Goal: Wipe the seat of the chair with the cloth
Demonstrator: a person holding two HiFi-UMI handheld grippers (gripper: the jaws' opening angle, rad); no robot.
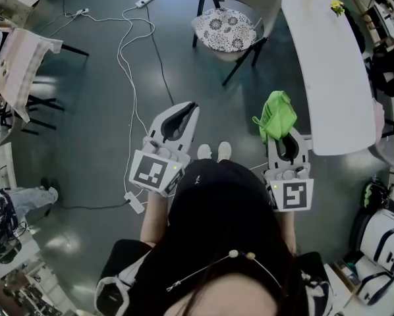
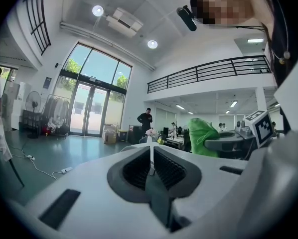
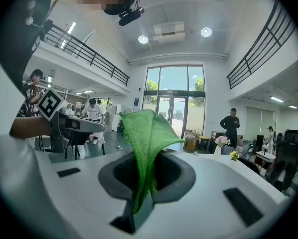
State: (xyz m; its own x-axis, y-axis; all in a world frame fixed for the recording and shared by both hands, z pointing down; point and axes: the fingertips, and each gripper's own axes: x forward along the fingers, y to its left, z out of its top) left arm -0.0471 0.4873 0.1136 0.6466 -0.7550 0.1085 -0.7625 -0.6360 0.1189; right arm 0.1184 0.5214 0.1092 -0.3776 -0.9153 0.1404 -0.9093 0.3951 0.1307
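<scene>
"Cloth (image 1: 276,116) first: where is it?"

"Green, bunched, and pinched in the right gripper (image 1: 284,140), near the scene's right. In the right gripper view the 2 jaws press on a fold of the cloth (image 3: 146,138), and the rest stands up above them."

"And the chair (image 1: 240,8)?"

"Far side of the grey floor (image 1: 85,143), well apart from both grippers. A round patterned cushion (image 1: 223,30) lies on its seat. The cloth touches neither."

"Left gripper (image 1: 184,114)?"

"Near the middle, left of the other one, tips aimed toward the far side. In the left gripper view its 2 jaws are pressed together with nothing between them (image 2: 151,158). The green cloth (image 2: 201,136) shows to the right there."

"What else is around?"

"A long white table (image 1: 329,78) runs along the right, just beside the chair, with yellow flowers (image 1: 337,6) at its far end. White cables (image 1: 128,45) trail across the floor at the far left. The person's 2 white shoes (image 1: 213,151) sit between the grippers."
</scene>
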